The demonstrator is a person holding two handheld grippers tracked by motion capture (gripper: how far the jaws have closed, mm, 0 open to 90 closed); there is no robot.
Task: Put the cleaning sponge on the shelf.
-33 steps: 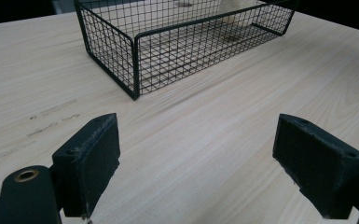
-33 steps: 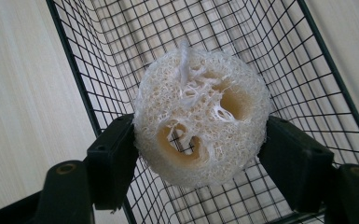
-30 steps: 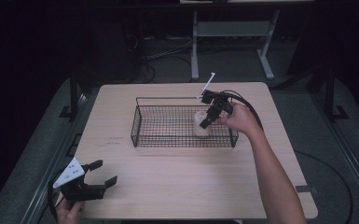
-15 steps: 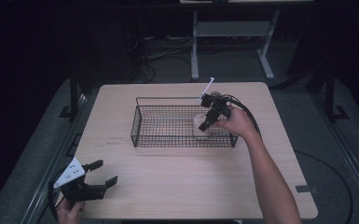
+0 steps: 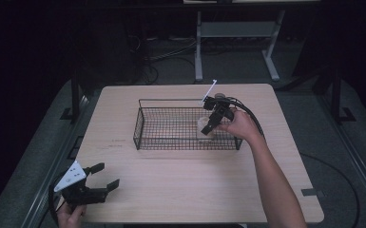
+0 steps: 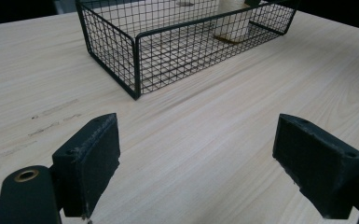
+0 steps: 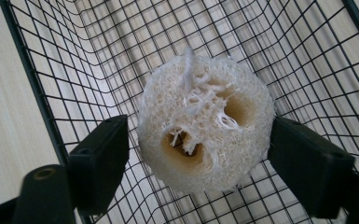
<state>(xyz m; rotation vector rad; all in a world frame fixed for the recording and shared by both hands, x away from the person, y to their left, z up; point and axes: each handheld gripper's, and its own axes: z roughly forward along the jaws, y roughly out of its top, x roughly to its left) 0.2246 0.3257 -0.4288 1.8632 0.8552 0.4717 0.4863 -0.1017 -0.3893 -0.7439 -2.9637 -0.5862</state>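
Loofah piece [image 7: 205, 135] standing in the wire basket [image 5: 145, 124]

Right gripper [image 5: 209, 127], just opened, brackets it loosely, seemingly untouching; basket wall at nine o'clock. Left gripper [image 5: 100, 181] gapes wide over bare table [image 5: 185, 180].

high: above, looking down | left: low, near table | right: close — all share wire basket [image 5: 187, 124]
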